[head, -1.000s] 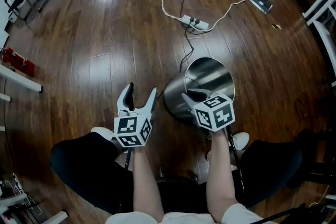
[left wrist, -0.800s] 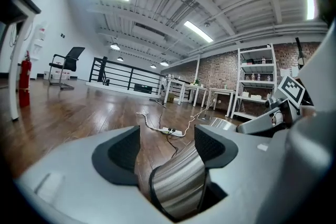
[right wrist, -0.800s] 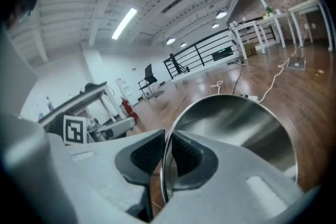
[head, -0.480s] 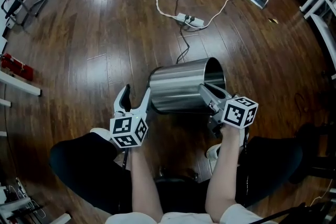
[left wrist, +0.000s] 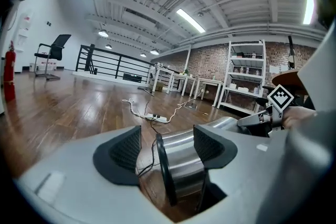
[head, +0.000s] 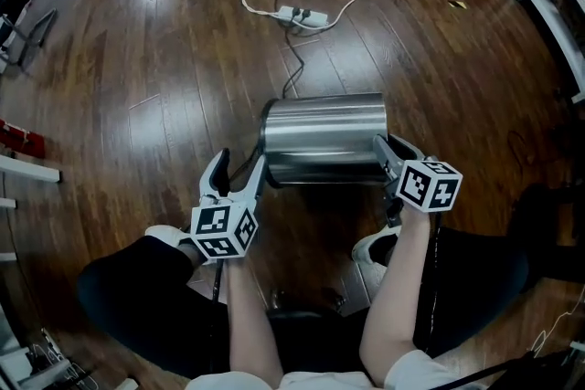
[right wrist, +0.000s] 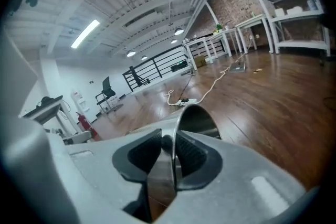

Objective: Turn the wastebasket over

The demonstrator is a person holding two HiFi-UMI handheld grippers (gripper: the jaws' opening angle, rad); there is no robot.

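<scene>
Wastebasket [head: 324, 137] lies on its side in front of the person's knees, about half turned by my reckoning. At its closed end the left tool [head: 239, 165] stands wide apart astride the base rim, likely steadying rather than pinching. At the mouth the right tool [head: 391, 151] straddles the thin wall, jaws opening, probably to regrip.

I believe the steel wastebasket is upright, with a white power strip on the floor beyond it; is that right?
Not quite: the head view shows the wastebasket tipped on its side, not upright; the power strip is beyond it.
</scene>
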